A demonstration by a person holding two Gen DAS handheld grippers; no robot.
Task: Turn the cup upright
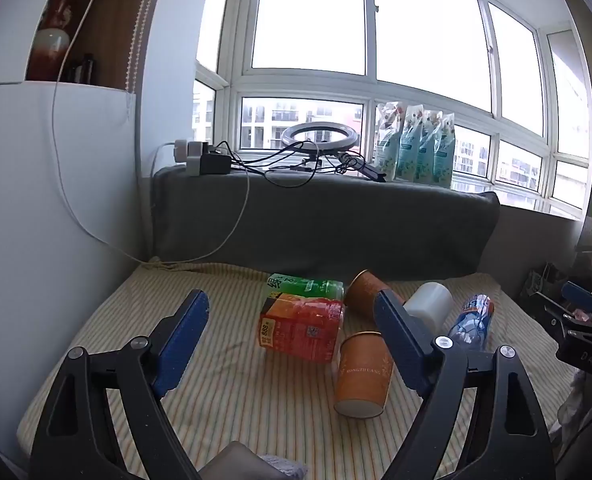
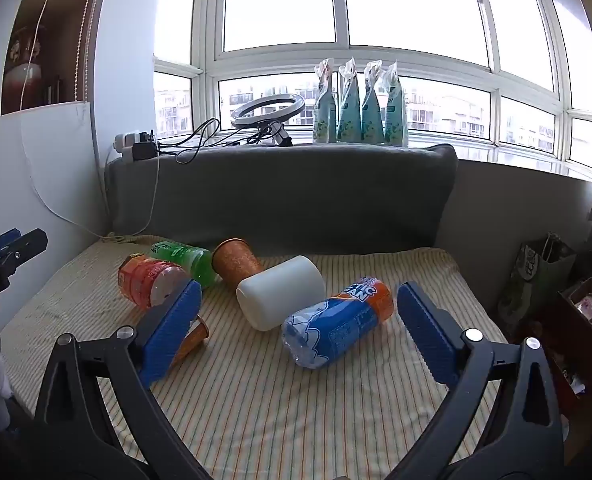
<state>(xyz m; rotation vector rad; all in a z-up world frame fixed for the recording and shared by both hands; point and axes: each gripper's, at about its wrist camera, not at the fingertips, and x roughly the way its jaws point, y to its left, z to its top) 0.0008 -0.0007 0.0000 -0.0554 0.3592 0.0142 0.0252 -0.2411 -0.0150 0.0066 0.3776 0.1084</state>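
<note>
Left hand-held gripper (image 1: 292, 324) hovers over the striped yellow-and-white cloth surface (image 1: 232, 392), jaws spread wide, nothing between them. Right hand-held gripper (image 2: 299, 312) likewise hangs over the same cloth, jaws wide apart, holding nothing; the blue-and-orange plastic bottle (image 2: 335, 322) lies on its side in the gap ahead of it, not touched.

Task items: an orange paper cup with gold print (image 1: 361, 372) stands upside down, closed base up, near the left gripper's right finger and just right of the red-orange labelled plastic bottle (image 1: 301, 328). In the right wrist view this cup is mostly hidden behind the right gripper's left blue pad. A second orange paper cup (image 1: 365, 290) lies on its side farther back, open mouth facing the grey cushion (image 1: 327, 224), next to a white plastic cup (image 1: 429, 304) also on its side. The green labelled plastic bottle (image 1: 303, 286) lies just behind the red-orange one, touching it.

Behind the cushion on the window sill: a ring light (image 1: 317, 136), black cables and plugs (image 1: 208, 158), four teal printed pouches (image 1: 415, 148) standing upright in a row. A brown paper bag (image 2: 535, 276) sits at the far right.
</note>
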